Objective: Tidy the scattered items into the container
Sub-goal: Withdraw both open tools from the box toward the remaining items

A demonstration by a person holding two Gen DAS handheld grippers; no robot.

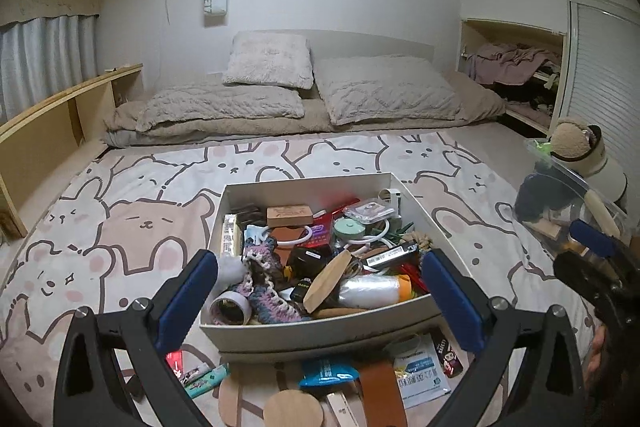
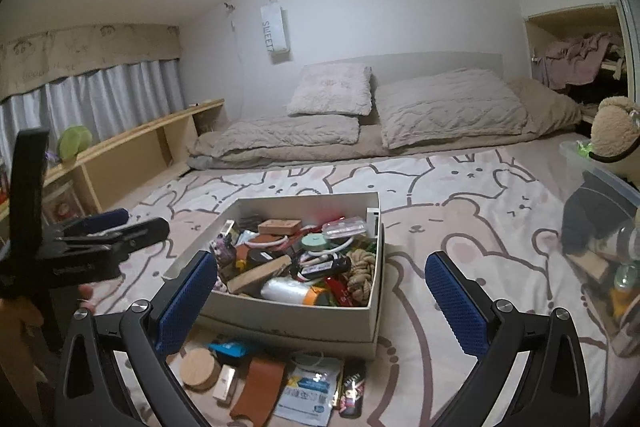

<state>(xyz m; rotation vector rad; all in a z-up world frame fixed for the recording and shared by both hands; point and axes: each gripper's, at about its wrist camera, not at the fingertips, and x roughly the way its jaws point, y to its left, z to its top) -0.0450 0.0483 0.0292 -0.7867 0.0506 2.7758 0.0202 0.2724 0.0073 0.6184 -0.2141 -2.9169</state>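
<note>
A white box (image 1: 316, 329) (image 2: 296, 315) full of small items stands on the bear-print bedspread. Scattered items lie in front of it: a round cork coaster (image 1: 294, 409) (image 2: 200, 367), a brown leather sleeve (image 1: 380, 393) (image 2: 258, 387), a blue packet (image 1: 328, 373) (image 2: 228, 349), a white sachet (image 1: 420, 377) (image 2: 306, 397) and a dark snack packet (image 1: 446, 351) (image 2: 352, 389). My left gripper (image 1: 320, 295) is open and empty above the box's front rim; it also shows in the right wrist view (image 2: 116, 227). My right gripper (image 2: 320, 299) is open and empty; it also shows in the left wrist view (image 1: 592, 251).
A clear plastic bin (image 1: 576, 203) (image 2: 608, 227) with a plush toy and bottles stands at the right. A wooden shelf (image 1: 48, 135) (image 2: 132, 155) runs along the left wall. Pillows and a folded duvet (image 1: 304, 99) lie at the far end.
</note>
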